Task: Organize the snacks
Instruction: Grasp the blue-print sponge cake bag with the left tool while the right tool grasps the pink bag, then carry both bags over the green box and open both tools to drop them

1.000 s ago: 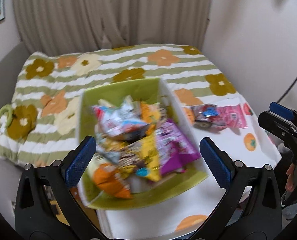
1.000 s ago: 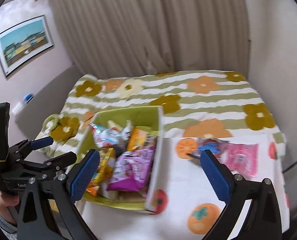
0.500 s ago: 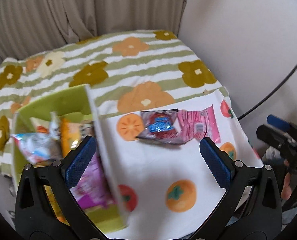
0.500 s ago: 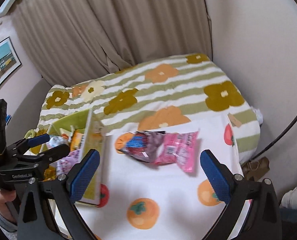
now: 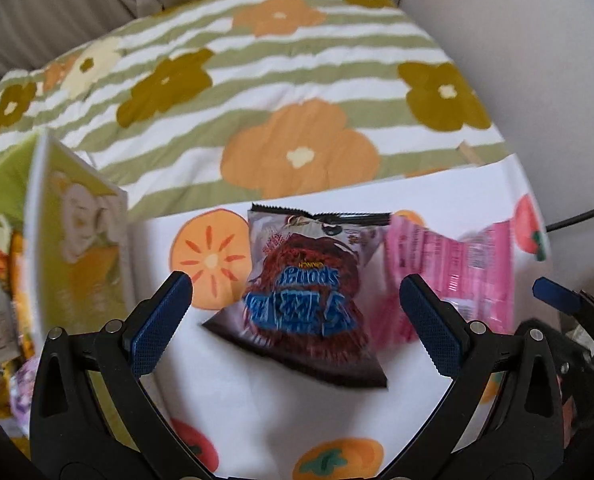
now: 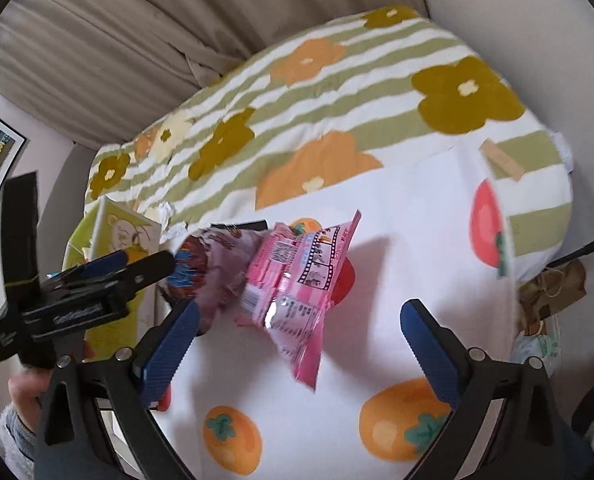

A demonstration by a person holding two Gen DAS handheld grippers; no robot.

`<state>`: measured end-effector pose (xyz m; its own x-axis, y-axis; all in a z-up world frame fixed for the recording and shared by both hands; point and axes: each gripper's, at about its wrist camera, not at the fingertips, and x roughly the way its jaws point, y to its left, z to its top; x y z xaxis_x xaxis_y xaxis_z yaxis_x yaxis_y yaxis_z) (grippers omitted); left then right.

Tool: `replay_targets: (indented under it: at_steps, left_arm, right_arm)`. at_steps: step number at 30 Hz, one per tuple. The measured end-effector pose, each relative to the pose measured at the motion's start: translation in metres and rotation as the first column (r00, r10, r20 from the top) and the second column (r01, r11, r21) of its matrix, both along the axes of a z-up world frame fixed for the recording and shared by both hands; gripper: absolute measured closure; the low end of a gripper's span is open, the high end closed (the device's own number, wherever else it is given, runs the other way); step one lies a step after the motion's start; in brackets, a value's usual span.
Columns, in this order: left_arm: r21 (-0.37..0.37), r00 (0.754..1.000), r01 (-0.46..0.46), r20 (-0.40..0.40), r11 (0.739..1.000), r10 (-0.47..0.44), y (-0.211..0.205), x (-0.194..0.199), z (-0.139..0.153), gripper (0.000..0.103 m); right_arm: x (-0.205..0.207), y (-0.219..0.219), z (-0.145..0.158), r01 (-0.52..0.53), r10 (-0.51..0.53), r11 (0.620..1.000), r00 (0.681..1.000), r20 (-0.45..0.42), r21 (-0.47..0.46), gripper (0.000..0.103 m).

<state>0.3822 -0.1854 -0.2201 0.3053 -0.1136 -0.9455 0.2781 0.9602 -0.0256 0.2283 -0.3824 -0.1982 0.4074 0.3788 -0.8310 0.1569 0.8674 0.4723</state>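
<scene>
A dark red snack bag with blue lettering (image 5: 309,300) lies on the white persimmon-print cloth (image 5: 257,412), with a pink snack bag (image 5: 457,264) overlapping its right side. My left gripper (image 5: 297,320) is open and hovers just over the dark bag, one finger on each side. My right gripper (image 6: 297,344) is open over the pink bag (image 6: 297,292). The dark bag (image 6: 213,268) lies left of it, partly hidden behind the left gripper (image 6: 137,264). A green box (image 5: 69,264) full of snacks stands at the left.
The cloth lies on a bed with a green-striped flower quilt (image 5: 277,80). Curtains (image 6: 137,40) hang behind, a wall is at the right. A black cable (image 5: 577,216) and a brown paper bag (image 6: 553,296) lie off the bed's right edge.
Both grippers have swung right, away from the green box, and come down close to the two bags on the cloth. Both stay open.
</scene>
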Motion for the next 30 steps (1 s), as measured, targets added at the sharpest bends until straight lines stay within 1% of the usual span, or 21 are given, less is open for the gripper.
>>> replay_targets:
  at_steps: [3,5,7,8,9,10,12,17,23,27,28,29,30]
  left_arm:
    - [0.024,0.999,-0.012,-0.032,1.0,0.013,0.001,0.008,-0.022,0.001]
    - [0.019,0.998,-0.017,-0.054,1.0,0.018,0.003,0.011,-0.033,0.004]
    - [0.015,0.997,-0.016,-0.072,1.0,0.017,0.003,0.012,-0.041,0.01]
    - [0.02,0.997,-0.012,-0.081,1.0,0.013,0.003,0.012,-0.045,0.019]
    - [0.022,0.996,-0.003,-0.093,1.0,0.005,0.002,0.012,-0.05,0.024]
    - [0.026,0.995,0.004,-0.099,1.0,-0.001,0.002,0.012,-0.054,0.024]
    - [0.033,0.996,0.016,-0.086,0.999,-0.014,0.003,0.01,-0.055,0.028]
    - [0.007,0.998,0.008,-0.07,1.0,-0.008,0.01,0.007,-0.051,0.037]
    - [0.027,0.999,0.013,-0.034,1.0,-0.012,0.006,0.004,-0.049,0.039]
    - [0.009,1.0,0.001,-0.022,1.0,-0.001,0.004,0.001,-0.041,0.039]
    - [0.013,1.0,0.006,-0.014,1.0,-0.006,0.003,0.0,-0.038,0.039]
    - [0.017,1.0,0.009,-0.008,1.0,-0.009,0.002,-0.001,-0.036,0.039]
    - [0.02,1.0,0.011,-0.004,1.0,-0.011,0.002,-0.002,-0.034,0.039]
  right_arm:
    - [0.008,0.004,-0.018,-0.015,0.015,0.999,1.0,-0.009,0.031,0.003]
    - [0.013,0.007,-0.029,-0.017,0.018,0.999,1.0,-0.011,0.051,0.003]
    - [0.016,0.008,-0.036,-0.016,0.017,0.998,1.0,-0.016,0.059,0.003]
    - [0.018,0.009,-0.039,-0.018,0.02,0.998,1.0,-0.019,0.064,0.003]
    - [0.02,0.011,-0.043,-0.022,0.024,0.998,0.999,-0.023,0.067,0.003]
    - [0.021,0.012,-0.046,-0.024,0.026,0.997,0.999,-0.027,0.07,0.003]
    - [0.024,0.012,-0.05,-0.029,0.032,0.997,0.999,-0.031,0.076,0.003]
    - [0.03,0.014,-0.055,-0.034,0.037,0.997,0.999,-0.039,0.073,0.003]
    - [0.035,0.014,-0.061,-0.026,0.029,0.997,0.999,-0.038,0.071,0.003]
    - [0.038,0.015,-0.062,-0.023,0.026,0.998,0.998,-0.051,0.067,0.005]
    - [0.038,0.016,-0.062,-0.027,0.03,0.998,0.998,-0.051,0.06,0.009]
    - [0.039,0.017,-0.061,-0.034,0.037,0.998,0.998,-0.048,0.056,0.017]
    - [0.04,0.019,-0.061,-0.039,0.042,0.997,0.998,-0.047,0.059,0.02]
